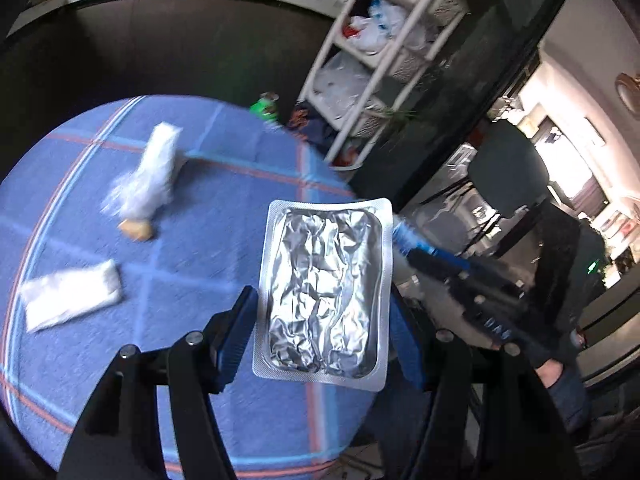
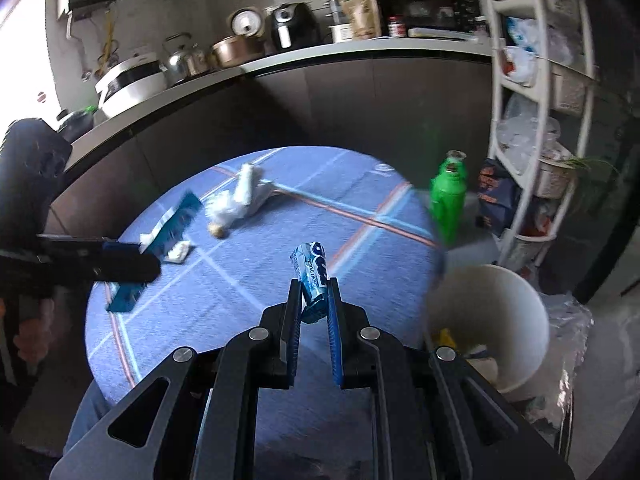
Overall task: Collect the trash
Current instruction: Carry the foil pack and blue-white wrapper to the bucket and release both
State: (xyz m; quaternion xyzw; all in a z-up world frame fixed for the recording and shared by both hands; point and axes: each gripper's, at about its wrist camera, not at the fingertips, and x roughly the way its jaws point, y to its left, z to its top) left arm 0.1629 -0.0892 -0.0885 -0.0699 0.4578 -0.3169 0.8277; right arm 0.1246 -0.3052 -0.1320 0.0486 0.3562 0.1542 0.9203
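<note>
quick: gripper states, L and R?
Left gripper: shut on the foil blister pack.
Right gripper: shut on the blue candy wrapper.

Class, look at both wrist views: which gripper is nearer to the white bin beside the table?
Right. The right gripper, shut on a candy wrapper, hangs just left of the white bin. The left gripper, holding a foil blister pack, is across the table.

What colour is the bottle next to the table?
Bright green bottle; the right wrist view shows it best.
</note>
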